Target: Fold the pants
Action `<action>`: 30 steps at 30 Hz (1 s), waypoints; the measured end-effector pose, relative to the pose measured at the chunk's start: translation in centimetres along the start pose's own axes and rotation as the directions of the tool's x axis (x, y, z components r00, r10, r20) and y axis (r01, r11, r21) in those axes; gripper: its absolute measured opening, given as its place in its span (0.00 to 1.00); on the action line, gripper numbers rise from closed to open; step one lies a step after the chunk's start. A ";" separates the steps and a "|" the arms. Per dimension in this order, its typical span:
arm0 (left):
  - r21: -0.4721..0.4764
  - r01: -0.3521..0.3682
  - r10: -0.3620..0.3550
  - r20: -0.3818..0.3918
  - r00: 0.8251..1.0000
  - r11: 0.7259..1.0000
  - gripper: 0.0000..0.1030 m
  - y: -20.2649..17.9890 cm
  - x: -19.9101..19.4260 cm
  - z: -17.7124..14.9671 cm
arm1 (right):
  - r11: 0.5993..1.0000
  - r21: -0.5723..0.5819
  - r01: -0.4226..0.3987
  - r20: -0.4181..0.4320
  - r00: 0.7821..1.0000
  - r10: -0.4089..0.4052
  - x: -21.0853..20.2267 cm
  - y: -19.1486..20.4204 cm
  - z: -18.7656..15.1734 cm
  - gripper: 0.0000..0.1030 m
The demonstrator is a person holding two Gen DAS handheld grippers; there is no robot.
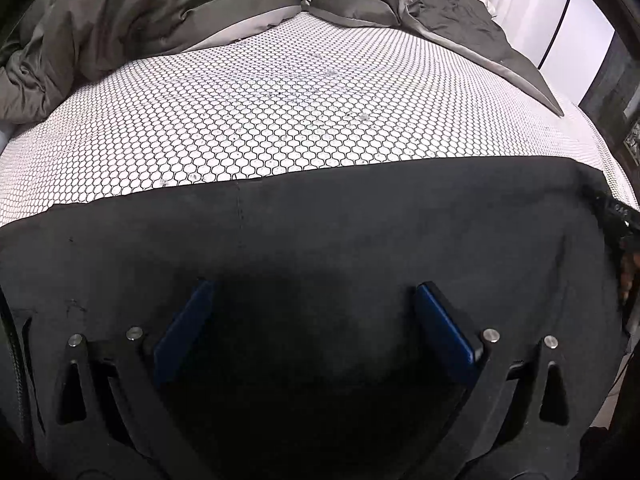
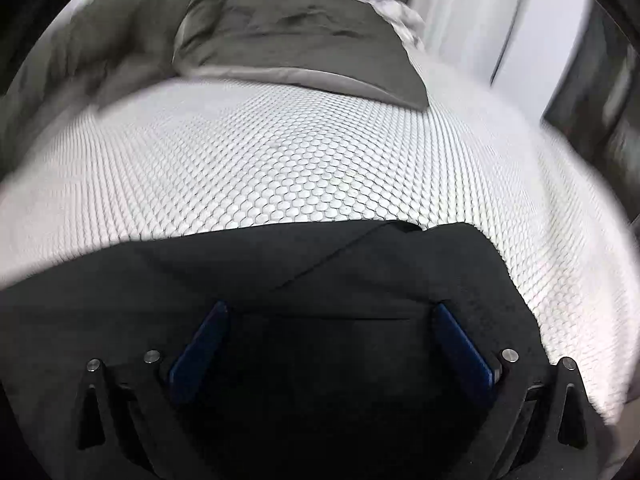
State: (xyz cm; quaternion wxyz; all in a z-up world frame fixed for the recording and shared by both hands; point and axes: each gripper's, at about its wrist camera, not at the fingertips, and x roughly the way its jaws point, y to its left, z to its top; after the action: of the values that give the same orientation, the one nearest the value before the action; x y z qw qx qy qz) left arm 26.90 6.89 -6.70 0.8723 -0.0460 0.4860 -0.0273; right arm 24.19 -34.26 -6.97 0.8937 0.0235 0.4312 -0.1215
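Black pants (image 1: 360, 216) lie flat across the near part of a bed with a white honeycomb-patterned cover (image 1: 260, 112). My left gripper (image 1: 314, 288) is open just above the pants, blue pads wide apart, nothing between them. In the right wrist view the pants (image 2: 360, 264) show a diagonal fold line and an edge near the top. My right gripper (image 2: 330, 312) is open over the pants, empty. The right wrist view is blurred by motion.
A rumpled olive-grey duvet (image 1: 120, 20) and pillows (image 2: 296, 40) lie at the far side of the bed. White wall or doors (image 1: 560, 32) stand at the right. The bed's right edge (image 2: 580, 280) drops off near the pants.
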 end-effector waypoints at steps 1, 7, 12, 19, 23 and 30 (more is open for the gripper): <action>0.001 -0.010 0.010 0.007 1.000 1.000 0.96 0.0 -0.2 0.0 | 1.000 -0.012 0.003 0.014 1.000 -0.003 -0.5 0.3 0.1 0.99; 0.090 0.056 -0.064 0.083 0.995 0.994 0.93 -5.1 -3.6 -0.1 | 0.971 -0.132 -0.198 0.047 0.977 0.206 -4.7 5.3 -1.0 0.99; 0.104 0.234 -0.228 -0.067 0.971 0.967 0.93 -11.1 -0.7 -0.8 | 0.905 -0.225 -0.361 -0.066 0.932 0.355 -5.7 9.5 -4.9 0.99; 0.193 0.090 -0.083 -0.047 0.995 0.977 0.93 -8.5 -1.1 -2.7 | 0.919 -0.323 -0.229 -0.075 0.974 0.216 -4.1 9.6 -6.3 0.99; 0.068 -0.033 0.034 -0.002 0.999 0.997 0.93 -0.4 -3.4 -4.3 | 0.943 -0.310 -0.119 -0.028 0.993 0.116 -4.5 7.3 -6.8 0.99; -0.030 -0.074 0.077 0.111 0.991 0.997 0.93 2.9 -7.9 -6.4 | 0.973 -0.229 0.031 0.036 0.999 -0.024 -6.4 4.9 -7.8 0.99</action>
State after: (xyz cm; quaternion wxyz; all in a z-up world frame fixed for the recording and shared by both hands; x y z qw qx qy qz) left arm 17.28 10.18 -3.67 0.8980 -0.0405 0.4378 0.0145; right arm 15.59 -27.15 -7.18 0.8956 -0.0878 0.4279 -0.0838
